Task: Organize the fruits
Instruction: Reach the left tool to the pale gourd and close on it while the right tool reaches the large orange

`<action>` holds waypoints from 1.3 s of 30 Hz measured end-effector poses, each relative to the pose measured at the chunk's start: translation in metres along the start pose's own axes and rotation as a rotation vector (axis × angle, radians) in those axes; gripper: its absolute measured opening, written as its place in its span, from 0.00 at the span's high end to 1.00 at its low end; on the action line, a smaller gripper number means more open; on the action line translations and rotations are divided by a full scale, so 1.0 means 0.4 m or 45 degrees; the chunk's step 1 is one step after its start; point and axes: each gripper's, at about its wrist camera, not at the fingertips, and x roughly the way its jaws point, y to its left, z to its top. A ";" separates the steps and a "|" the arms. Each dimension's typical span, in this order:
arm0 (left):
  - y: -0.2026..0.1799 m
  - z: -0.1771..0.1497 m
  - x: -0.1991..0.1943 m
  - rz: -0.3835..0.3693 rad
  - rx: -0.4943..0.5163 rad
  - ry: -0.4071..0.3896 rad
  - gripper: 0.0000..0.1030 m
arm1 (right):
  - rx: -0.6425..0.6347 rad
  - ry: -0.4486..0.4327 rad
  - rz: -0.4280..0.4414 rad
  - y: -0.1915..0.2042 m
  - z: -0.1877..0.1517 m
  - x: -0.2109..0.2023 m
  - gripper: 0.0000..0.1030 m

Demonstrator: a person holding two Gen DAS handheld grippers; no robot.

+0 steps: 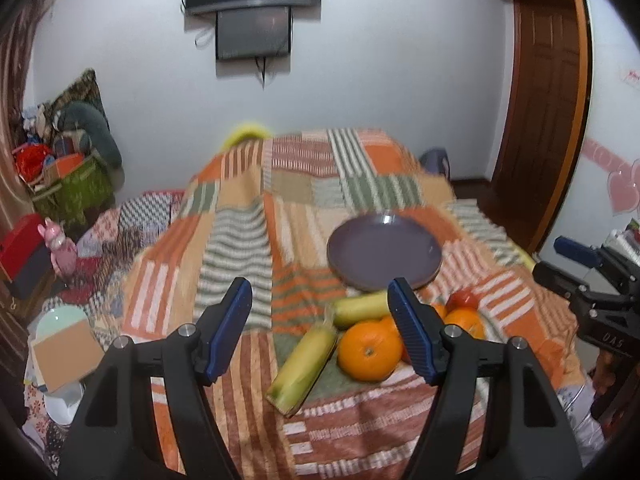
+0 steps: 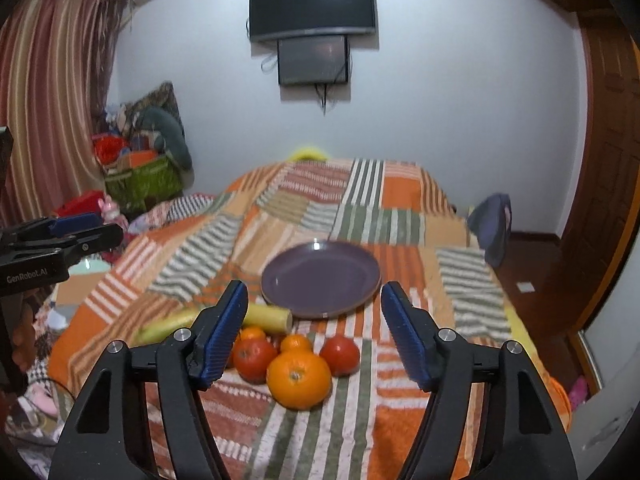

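A purple plate (image 1: 384, 250) (image 2: 320, 282) lies empty on the striped patchwork blanket (image 1: 240, 208) (image 2: 400, 208). In front of it lies a pile of fruit: a large orange (image 2: 299, 378) (image 1: 370, 350), smaller oranges (image 2: 296, 343), two red tomatoes (image 2: 254, 358) (image 2: 340, 354) and two yellow-green corn cobs (image 1: 304, 364) (image 1: 362, 308) (image 2: 268, 316). My left gripper (image 1: 320, 328) is open and empty, above the near corn cob. My right gripper (image 2: 312, 332) is open and empty, above the large orange. Each gripper shows at the edge of the other's view (image 1: 580, 264) (image 2: 60, 236).
The blanket covers a bed. To the left stand a green basket full of clutter (image 2: 140, 178), a pink toy (image 1: 60, 248), a red box (image 1: 20, 252) and bowls (image 1: 60, 320). A TV (image 2: 312, 4) hangs on the far wall. A blue bag (image 2: 490, 224) and wooden door (image 1: 548, 100) are at the right.
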 end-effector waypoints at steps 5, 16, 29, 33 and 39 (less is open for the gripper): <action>0.031 -0.039 0.094 -0.016 -0.007 0.151 0.31 | -0.015 0.114 0.015 -0.001 -0.031 0.055 0.36; 0.074 -0.126 0.257 -0.045 0.000 0.396 0.31 | 0.031 0.330 0.094 -0.010 -0.089 0.154 0.36; 0.077 -0.186 0.368 -0.116 -0.008 0.536 0.31 | 0.023 0.453 0.126 -0.001 -0.135 0.228 0.32; 0.082 -0.180 0.381 -0.112 -0.018 0.525 0.36 | 0.020 0.487 0.134 0.003 -0.147 0.248 0.32; 0.079 -0.170 0.392 -0.146 -0.038 0.534 0.50 | 0.034 0.483 0.149 0.002 -0.150 0.254 0.32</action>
